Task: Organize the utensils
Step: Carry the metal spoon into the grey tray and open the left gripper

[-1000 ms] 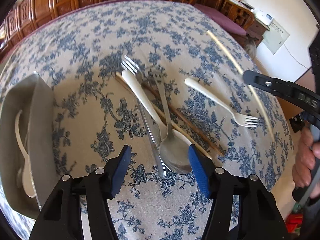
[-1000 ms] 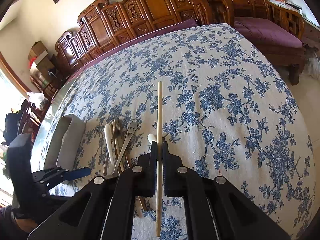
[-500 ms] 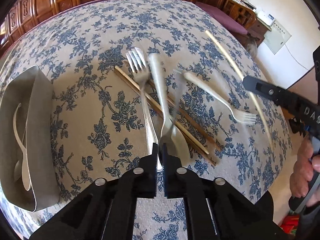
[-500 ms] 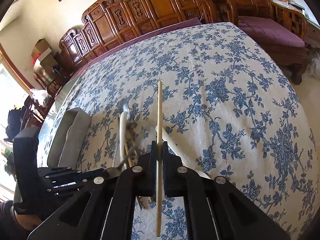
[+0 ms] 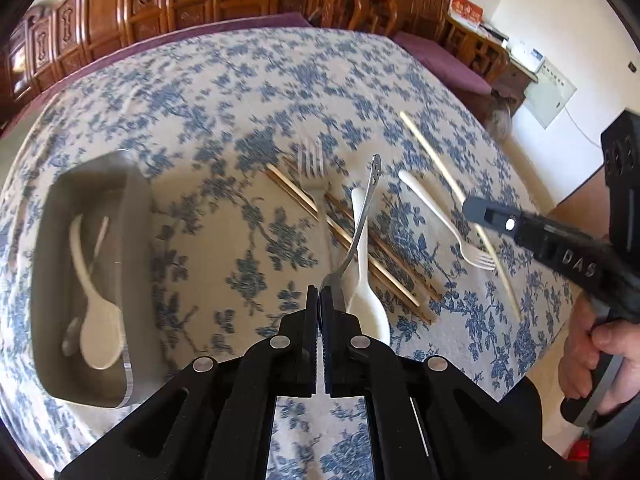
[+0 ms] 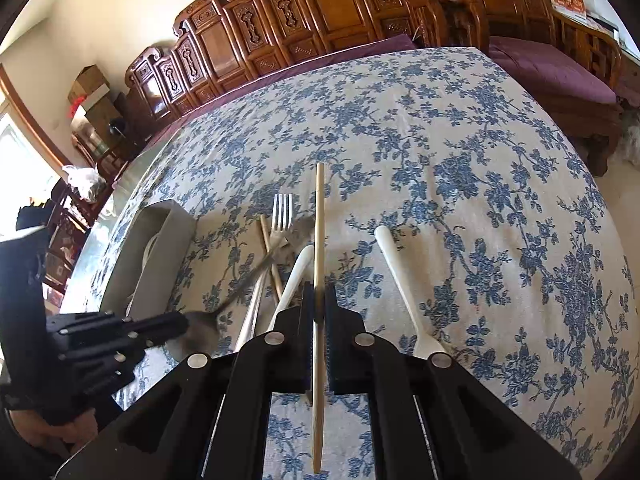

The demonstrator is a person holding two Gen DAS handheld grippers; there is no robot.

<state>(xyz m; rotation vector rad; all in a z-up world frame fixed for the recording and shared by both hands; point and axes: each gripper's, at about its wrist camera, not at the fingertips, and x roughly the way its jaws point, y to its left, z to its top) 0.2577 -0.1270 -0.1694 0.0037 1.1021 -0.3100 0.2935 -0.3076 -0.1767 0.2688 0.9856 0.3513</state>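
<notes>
My left gripper (image 5: 319,300) is shut on the bowl of a metal spoon (image 5: 362,220) and holds it lifted above the table, handle pointing away. It also shows in the right wrist view (image 6: 240,288). My right gripper (image 6: 319,300) is shut on a light wooden chopstick (image 6: 319,240), held in the air; it also shows in the left wrist view (image 5: 440,168). On the cloth lie a white plastic spoon (image 5: 362,256), a metal fork (image 5: 312,168), a white plastic fork (image 5: 436,216) and dark chopsticks (image 5: 348,240).
A grey tray (image 5: 136,216) at the left holds a white spoon (image 5: 94,304) and another utensil. The table has a blue floral cloth (image 6: 480,160). Carved wooden chairs (image 6: 320,12) stand behind it.
My left gripper closed on the metal spoon's bowl and lifted it off the pile, drawing back. The right gripper kept holding the chopstick and shifted a little.
</notes>
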